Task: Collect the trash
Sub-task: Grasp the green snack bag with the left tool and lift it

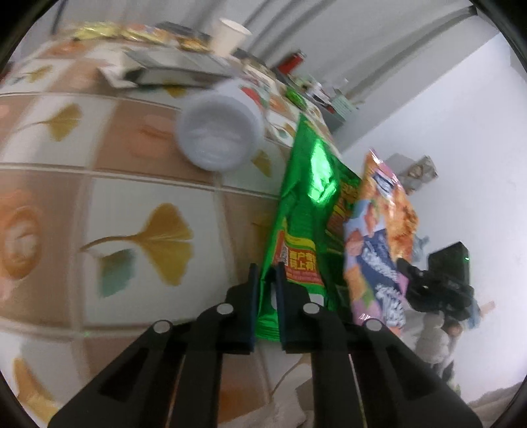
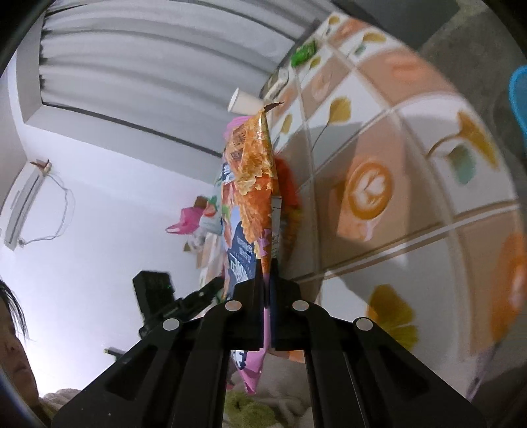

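My left gripper (image 1: 266, 268) is shut on the lower edge of a green foil snack bag (image 1: 309, 197), held up beside the table edge. My right gripper (image 2: 267, 263) is shut on an orange, pink and blue snack bag (image 2: 255, 184); that bag also shows in the left wrist view (image 1: 378, 237), right of the green bag. The right gripper's black body (image 1: 438, 283) shows behind it. A white plastic cup (image 1: 219, 131) lies on its side on the patterned tablecloth (image 1: 138, 197), its mouth toward me. A paper cup (image 1: 230, 34) stands at the far end.
Books or boxes (image 1: 174, 67) and snack packets (image 1: 108, 31) lie at the table's far end. A small green wrapper (image 2: 304, 52) lies far along the table. A blue container edge (image 2: 518, 98) shows at right. A person's face (image 2: 13, 345) is at lower left.
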`<state>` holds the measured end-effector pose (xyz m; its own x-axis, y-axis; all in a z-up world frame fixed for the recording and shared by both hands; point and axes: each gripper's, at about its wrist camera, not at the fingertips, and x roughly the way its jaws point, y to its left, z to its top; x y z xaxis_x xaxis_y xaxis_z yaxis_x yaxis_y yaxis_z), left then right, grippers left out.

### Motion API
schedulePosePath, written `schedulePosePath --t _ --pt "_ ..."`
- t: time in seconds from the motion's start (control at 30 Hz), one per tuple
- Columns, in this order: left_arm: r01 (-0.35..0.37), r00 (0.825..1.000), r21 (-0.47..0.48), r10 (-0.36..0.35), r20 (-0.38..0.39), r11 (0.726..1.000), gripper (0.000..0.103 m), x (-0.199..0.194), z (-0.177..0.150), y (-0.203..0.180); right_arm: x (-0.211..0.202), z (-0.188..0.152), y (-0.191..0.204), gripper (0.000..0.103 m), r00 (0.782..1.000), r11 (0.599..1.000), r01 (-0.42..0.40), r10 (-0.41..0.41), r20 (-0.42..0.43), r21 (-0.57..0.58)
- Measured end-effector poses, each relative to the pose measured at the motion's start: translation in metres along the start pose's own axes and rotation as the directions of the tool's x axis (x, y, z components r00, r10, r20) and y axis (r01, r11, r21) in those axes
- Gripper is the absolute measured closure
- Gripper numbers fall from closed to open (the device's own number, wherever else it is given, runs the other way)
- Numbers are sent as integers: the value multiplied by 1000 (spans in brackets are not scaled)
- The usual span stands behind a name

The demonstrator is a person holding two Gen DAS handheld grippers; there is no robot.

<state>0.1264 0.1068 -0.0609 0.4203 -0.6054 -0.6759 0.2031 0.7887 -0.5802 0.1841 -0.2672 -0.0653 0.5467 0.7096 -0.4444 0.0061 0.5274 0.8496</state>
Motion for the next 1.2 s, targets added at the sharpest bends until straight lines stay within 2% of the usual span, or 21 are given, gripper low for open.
schedulePosePath --t 0.07,0.2,0.27,0.33,0.4,0.5,0.6,0.7,1.03,1.07,1.13,1.2 --pt "-3 1000 -15 3 -2 1000 94 -11 -9 2 -3 3 1 102 999 999 37 -37 9 -10" --pt "49 996 -19 -50 -74 999 91 -20 -33 -1 3 6 3 102 998 998 66 -66 -2 -25" --pt "76 994 -8 -76 -75 997 82 -26 -38 -3 9 8 6 102 997 996 81 -81 -10 -38" --pt "86 995 -4 -86 -58 996 63 -32 -38 -4 15 10 11 102 995 993 96 -97 -17 -62" --pt "104 994 -23 -105 -32 994 54 -37 -33 1 21 12 17 102 991 987 129 -132 -27 -95" --pt "116 993 -61 -118 -26 991 49 -34 -27 8 29 12 24 102 982 974 175 -183 -40 -145" --pt "95 995 -75 -98 -31 993 49 -25 -17 10 37 13 29 102 976 963 203 -214 -47 -178" --pt "112 992 -87 -115 -40 990 49 -13 -6 8 38 12 29 102 973 959 212 -225 -52 -189" --pt "114 991 -81 -118 -57 990 51 12 4 -16 39 11 22 102 977 968 190 -202 -64 -164" --pt "107 992 -82 -112 -57 991 53 13 3 -18 39 11 21 102 979 971 182 -194 -66 -156" --pt "67 996 -69 -71 -56 995 66 15 2 -24 38 10 19 102 981 974 173 -184 -67 -147" --pt "28 998 -48 -30 -56 998 74 16 2 -28 39 9 17 102 982 977 164 -174 -67 -136"
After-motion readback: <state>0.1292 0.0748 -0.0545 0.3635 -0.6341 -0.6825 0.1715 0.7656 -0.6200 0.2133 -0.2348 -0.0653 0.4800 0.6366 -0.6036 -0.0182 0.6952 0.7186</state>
